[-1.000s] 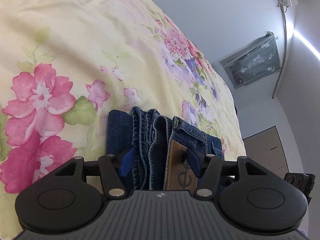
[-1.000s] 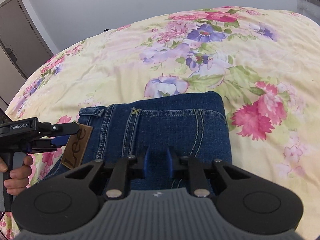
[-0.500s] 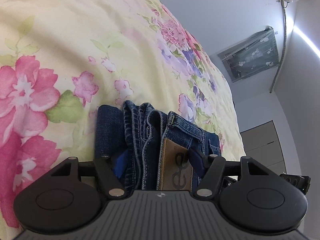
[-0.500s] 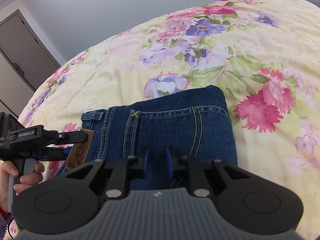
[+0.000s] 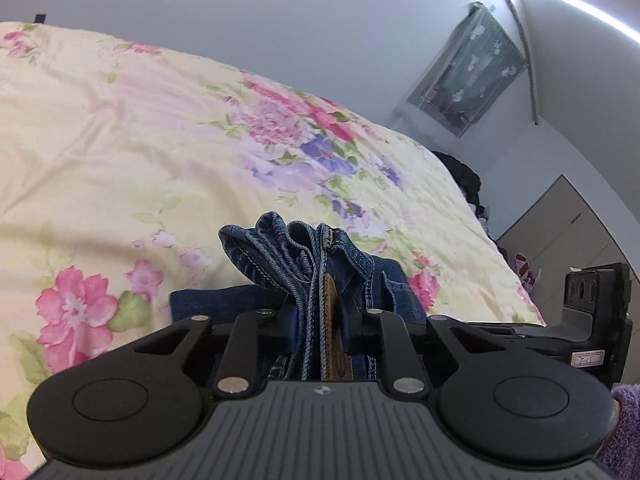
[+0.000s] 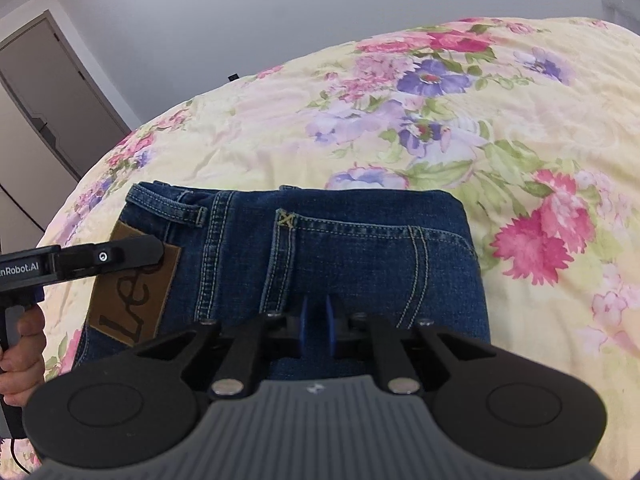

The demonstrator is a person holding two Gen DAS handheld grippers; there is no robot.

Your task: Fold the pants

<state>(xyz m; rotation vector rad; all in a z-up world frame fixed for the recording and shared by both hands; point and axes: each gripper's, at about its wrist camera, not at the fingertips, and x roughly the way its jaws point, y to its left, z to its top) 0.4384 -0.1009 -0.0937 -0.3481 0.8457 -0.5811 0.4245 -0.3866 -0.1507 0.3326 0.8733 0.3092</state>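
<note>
We see the folded pants [image 6: 328, 264] lying near the close edge of the bed [image 6: 460, 128], which is covered with a flowery yellow blanket. The pants' far edge is straight, and their right side ends at a neat fold. Past them the blanket is bare and wide, so there is lots of room ahead and to the right. A grey wall [image 5: 280, 20] stands behind the bed, and a door [image 6: 48, 92] shows far to the left.

A second ago the pants lay flat and low. Now their left side is bunched up and sits higher above the blanket. The left claw was wide apart then, and it is much narrower now.

Our left claw [image 5: 318, 320] is closing, and its blue pads [image 5: 294, 328] squeeze a thick bunch of denim layers with the brown patch [image 6: 132, 284] among them. A hand [image 6: 22, 356] holds its handle.

Our right claw [image 6: 316, 326] is closing too. Its pads are almost together, low over the near edge of the pants. We cannot tell if they pinch any cloth.
</note>
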